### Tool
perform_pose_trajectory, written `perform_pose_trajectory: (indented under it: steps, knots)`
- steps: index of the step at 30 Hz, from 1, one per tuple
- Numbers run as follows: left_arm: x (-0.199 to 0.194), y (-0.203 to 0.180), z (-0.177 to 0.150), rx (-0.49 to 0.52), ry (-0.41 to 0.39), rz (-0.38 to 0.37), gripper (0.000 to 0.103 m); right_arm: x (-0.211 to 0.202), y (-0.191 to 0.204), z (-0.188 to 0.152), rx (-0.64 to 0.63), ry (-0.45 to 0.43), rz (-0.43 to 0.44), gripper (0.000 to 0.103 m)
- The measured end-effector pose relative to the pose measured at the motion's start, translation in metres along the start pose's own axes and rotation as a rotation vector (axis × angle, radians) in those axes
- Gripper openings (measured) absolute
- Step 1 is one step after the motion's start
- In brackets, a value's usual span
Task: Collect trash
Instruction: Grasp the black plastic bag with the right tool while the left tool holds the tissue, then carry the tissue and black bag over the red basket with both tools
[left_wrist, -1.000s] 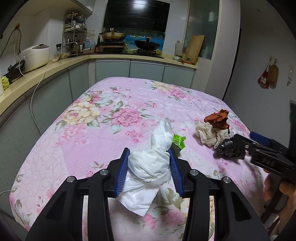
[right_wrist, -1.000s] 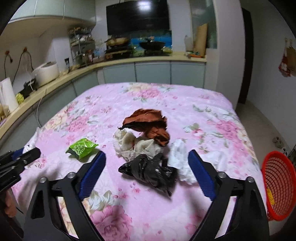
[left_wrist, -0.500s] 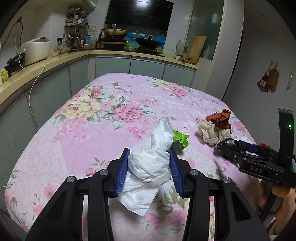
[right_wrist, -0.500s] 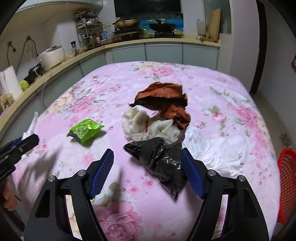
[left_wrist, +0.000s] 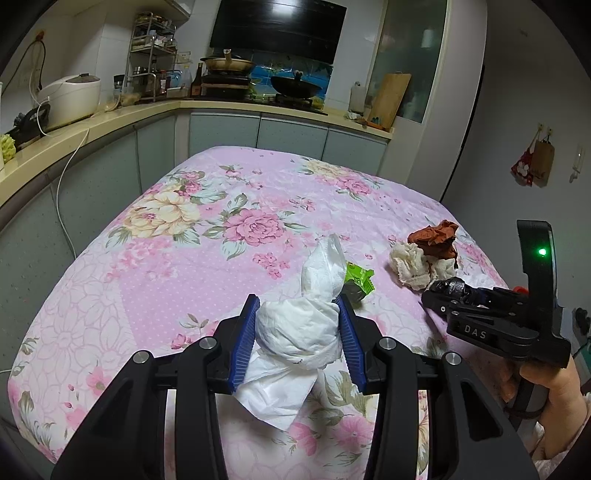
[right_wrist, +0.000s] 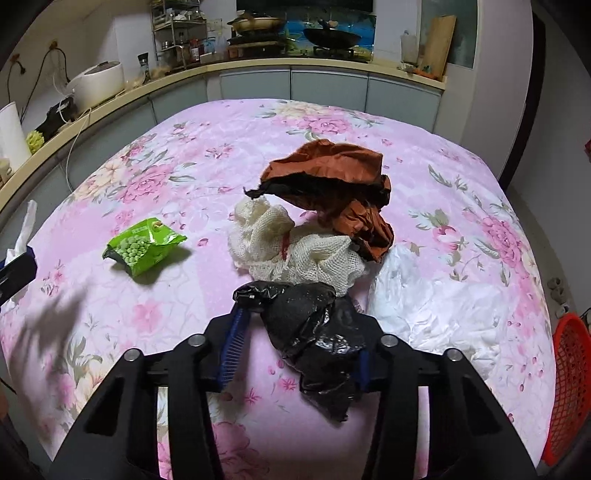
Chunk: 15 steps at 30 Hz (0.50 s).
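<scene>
My left gripper (left_wrist: 297, 306) is shut on a knotted white plastic bag (left_wrist: 299, 332), held just above the pink floral tablecloth (left_wrist: 184, 258). My right gripper (right_wrist: 295, 317) has its jaws closing, and a crumpled black plastic bag (right_wrist: 317, 343) sits between the blue pads, which press on its sides. Beyond the black bag lie a cream mesh cloth (right_wrist: 295, 251) and a crumpled rust-brown wrapper (right_wrist: 332, 177). A green pea snack packet (right_wrist: 144, 251) lies to the left of them. A flat white plastic bag (right_wrist: 424, 306) is spread to the right of the black bag.
A red mesh basket (right_wrist: 569, 387) stands on the floor off the table's right edge. A kitchen counter (left_wrist: 110, 122) with a rice cooker (left_wrist: 70, 96) and a stove runs along the left and back. A hand (left_wrist: 546, 387) holds the right gripper's handle.
The right gripper came down and forward over the black bag, and its jaws narrowed from wide apart onto the bag. The left gripper kept still with the white bag.
</scene>
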<state>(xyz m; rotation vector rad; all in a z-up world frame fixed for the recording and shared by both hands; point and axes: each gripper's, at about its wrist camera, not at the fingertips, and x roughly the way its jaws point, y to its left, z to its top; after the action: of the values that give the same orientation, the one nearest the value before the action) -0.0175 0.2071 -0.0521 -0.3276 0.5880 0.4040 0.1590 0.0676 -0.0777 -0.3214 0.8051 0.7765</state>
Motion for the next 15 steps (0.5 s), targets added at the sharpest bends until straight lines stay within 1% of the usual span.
perform_pose_trajectory:
  steps: [4,9,15]
  knots:
    - [-0.001,0.000,0.000,0.004,-0.003,0.003,0.041,-0.008,0.000,-0.004,0.011,-0.014,0.012,0.041]
    - [-0.003,-0.003,0.000,0.014,-0.008,0.008,0.041,-0.023,-0.003,-0.008,0.036,-0.045,0.028,0.040]
    - [-0.009,-0.012,0.003,0.030,-0.021,0.004,0.041,-0.050,-0.008,-0.010,0.060,-0.105,0.044,0.040]
